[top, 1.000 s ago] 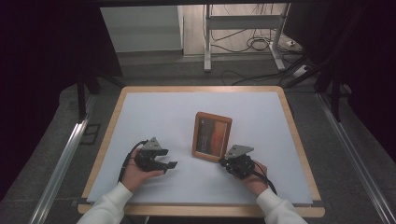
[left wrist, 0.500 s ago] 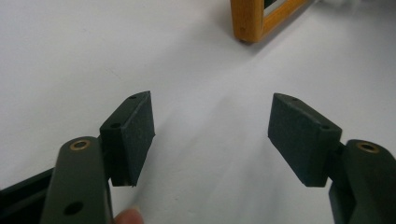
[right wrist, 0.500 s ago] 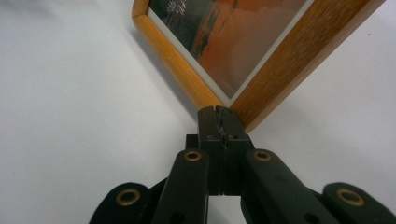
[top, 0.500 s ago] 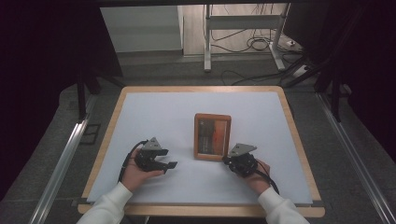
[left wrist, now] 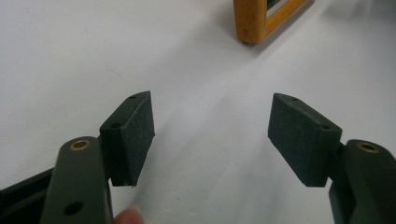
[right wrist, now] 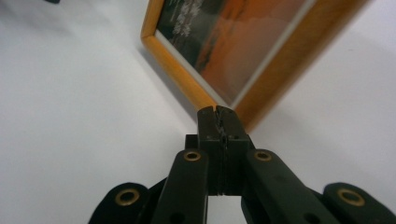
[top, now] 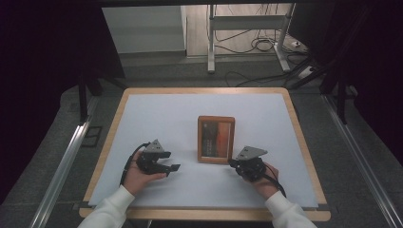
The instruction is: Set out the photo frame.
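Observation:
A wooden picture frame (top: 216,139) with an orange and dark picture lies flat near the middle of the white table. My right gripper (top: 232,163) is by its near right corner; in the right gripper view its jaws (right wrist: 218,111) are pressed together, empty, with their tips right at the frame's corner (right wrist: 243,42). My left gripper (top: 172,165) rests to the frame's left, well apart from it. Its jaws (left wrist: 210,126) stand wide open over bare table, pointing toward the frame's corner (left wrist: 252,18).
The white tabletop has a raised wooden rim (top: 304,142) all round. Metal rails (top: 62,161) run along both sides of the table. Beyond the far edge stand a stand's legs and loose cables (top: 259,45) on the floor.
The frame has turned from slightly tilted to square with the table. My right gripper has drawn back a little toward the right. The left gripper has stayed put.

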`<act>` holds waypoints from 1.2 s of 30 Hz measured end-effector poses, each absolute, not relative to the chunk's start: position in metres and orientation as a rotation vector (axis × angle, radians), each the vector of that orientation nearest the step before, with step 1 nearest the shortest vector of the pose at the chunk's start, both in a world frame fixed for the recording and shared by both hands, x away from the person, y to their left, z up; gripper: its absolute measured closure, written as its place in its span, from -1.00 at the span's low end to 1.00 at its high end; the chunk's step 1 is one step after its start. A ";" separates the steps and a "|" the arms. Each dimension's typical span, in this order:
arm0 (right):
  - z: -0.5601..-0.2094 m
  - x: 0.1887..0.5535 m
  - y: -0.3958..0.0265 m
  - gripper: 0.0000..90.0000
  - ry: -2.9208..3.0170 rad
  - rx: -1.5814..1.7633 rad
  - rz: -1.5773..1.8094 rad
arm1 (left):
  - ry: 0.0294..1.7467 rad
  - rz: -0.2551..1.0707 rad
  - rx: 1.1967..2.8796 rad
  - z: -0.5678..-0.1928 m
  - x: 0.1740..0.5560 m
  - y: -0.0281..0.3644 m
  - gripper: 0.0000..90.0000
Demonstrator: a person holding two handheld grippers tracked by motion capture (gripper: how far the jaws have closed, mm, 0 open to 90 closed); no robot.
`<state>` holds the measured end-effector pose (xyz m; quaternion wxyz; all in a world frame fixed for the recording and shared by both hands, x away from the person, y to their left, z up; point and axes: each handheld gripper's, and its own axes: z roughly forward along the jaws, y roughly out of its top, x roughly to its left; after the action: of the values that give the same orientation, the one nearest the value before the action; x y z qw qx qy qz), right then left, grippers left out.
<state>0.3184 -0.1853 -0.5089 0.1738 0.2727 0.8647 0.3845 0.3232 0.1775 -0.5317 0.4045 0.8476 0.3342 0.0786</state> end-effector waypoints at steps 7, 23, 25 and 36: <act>-0.502 0.314 -0.226 0.80 2.388 0.884 1.152 | 0.846 0.205 2.137 -0.532 0.323 0.177 -0.31; -0.512 0.304 -0.297 -0.27 2.225 1.135 1.171 | 0.879 0.272 2.120 -0.531 0.316 0.180 -0.33; -0.513 0.304 -0.294 -0.28 2.237 1.122 1.160 | 0.877 0.278 2.121 -0.530 0.315 0.180 -0.33; -0.519 0.305 -0.287 -0.36 2.267 1.093 1.108 | 0.860 0.280 2.134 -0.532 0.315 0.178 -0.34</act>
<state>0.3052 -0.2870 -0.5189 0.1945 0.3899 0.8086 0.3953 0.3150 0.1784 -0.5316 0.4005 0.8436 0.3399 0.1109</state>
